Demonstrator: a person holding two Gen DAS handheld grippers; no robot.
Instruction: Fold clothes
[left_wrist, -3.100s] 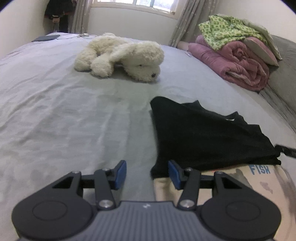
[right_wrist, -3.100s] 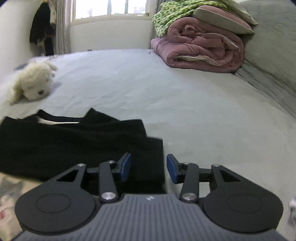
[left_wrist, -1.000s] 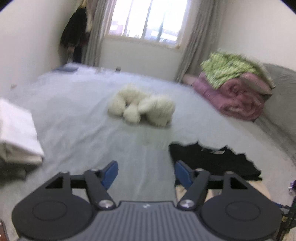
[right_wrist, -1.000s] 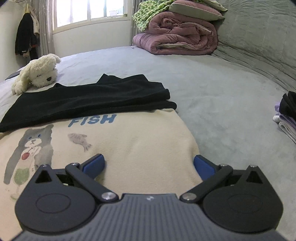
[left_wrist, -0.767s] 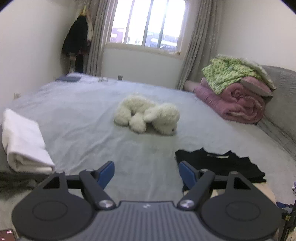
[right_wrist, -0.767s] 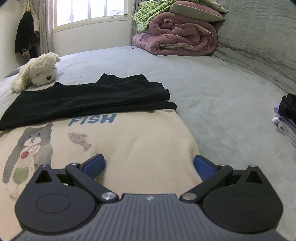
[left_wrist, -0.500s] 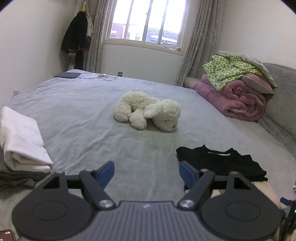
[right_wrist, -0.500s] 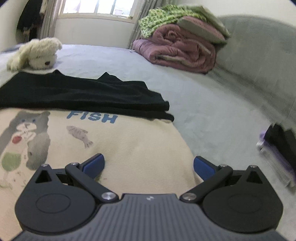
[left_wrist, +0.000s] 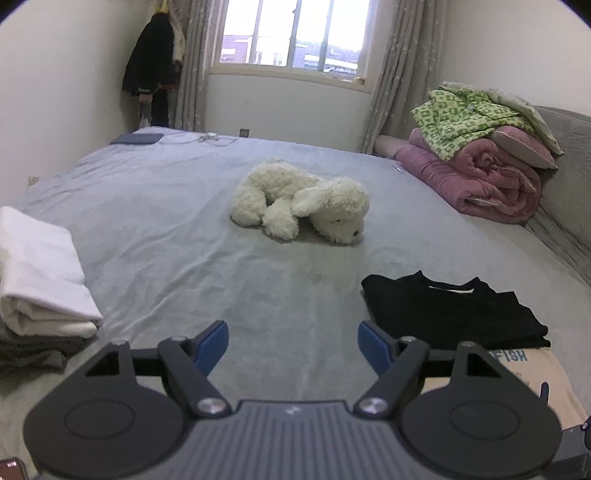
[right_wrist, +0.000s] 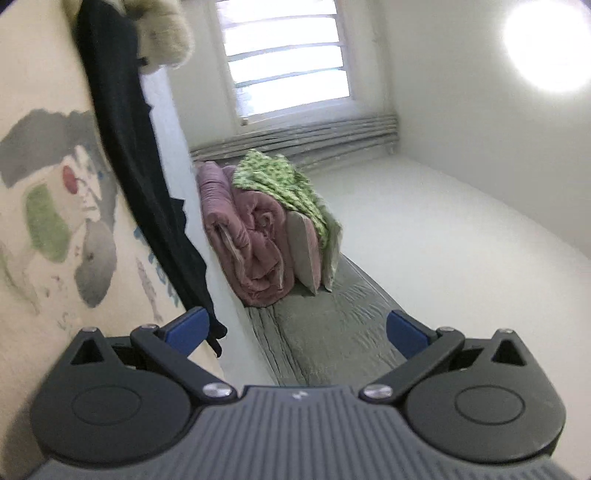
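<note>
A folded black garment (left_wrist: 454, 314) lies on the grey bed (left_wrist: 166, 236) at the right, its near edge overlapping a cream shirt (left_wrist: 532, 369) printed with "FISH". My left gripper (left_wrist: 291, 343) hovers open above bare sheet, left of the black garment, holding nothing. The right wrist view is rolled sideways: the cream shirt (right_wrist: 48, 221) with its cat print and the black garment (right_wrist: 136, 147) fill the left side. My right gripper (right_wrist: 297, 330) is wide open and empty, its left finger near the shirt's edge.
A white plush dog (left_wrist: 303, 201) lies mid-bed. Folded white cloth (left_wrist: 40, 277) is stacked at the left edge. Rolled pink bedding (left_wrist: 480, 177) under a green blanket (left_wrist: 469, 114) sits against the grey headboard (left_wrist: 569, 177). A dark coat (left_wrist: 151, 74) hangs by the window.
The right gripper has rolled sharply onto its side, so the bed now stands vertical in its view. The left gripper has held almost still since half a second ago; both stay open.
</note>
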